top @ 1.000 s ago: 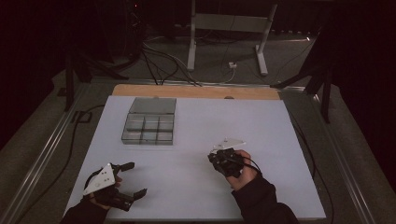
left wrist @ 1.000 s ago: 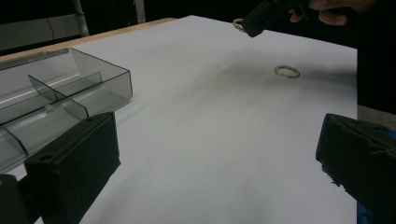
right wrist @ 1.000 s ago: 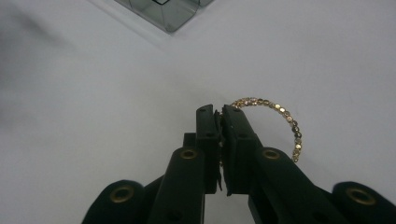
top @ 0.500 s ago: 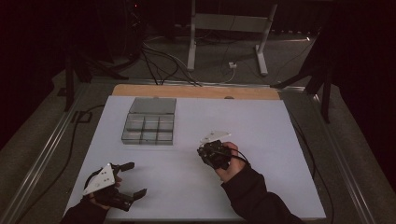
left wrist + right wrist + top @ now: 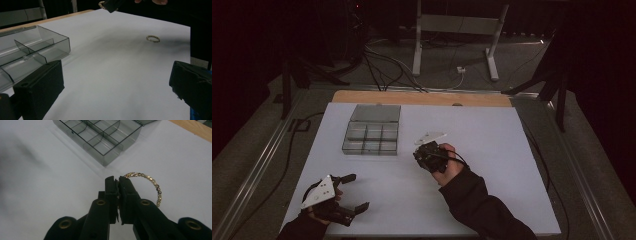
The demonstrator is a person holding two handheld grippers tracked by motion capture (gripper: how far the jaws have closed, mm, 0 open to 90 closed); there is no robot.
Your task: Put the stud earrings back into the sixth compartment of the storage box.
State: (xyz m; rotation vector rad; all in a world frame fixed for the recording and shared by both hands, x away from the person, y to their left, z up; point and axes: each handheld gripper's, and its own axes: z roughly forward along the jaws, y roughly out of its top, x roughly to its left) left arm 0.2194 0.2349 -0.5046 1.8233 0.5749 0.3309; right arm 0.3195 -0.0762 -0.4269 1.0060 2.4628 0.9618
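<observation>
In the right gripper view, part of the gold beaded bracelet [image 5: 152,185] is hidden behind the closed jaws of the right gripper [image 5: 118,185], and the divided clear box [image 5: 100,135] is cut off by the top edge. In the left gripper view the box [image 5: 27,52] runs off the left edge and a second ring-shaped gold piece [image 5: 152,38] is too small to make out. In the high view the bracelet is too small to tell, and the left hand [image 5: 319,210] is cut by the bottom edge.
</observation>
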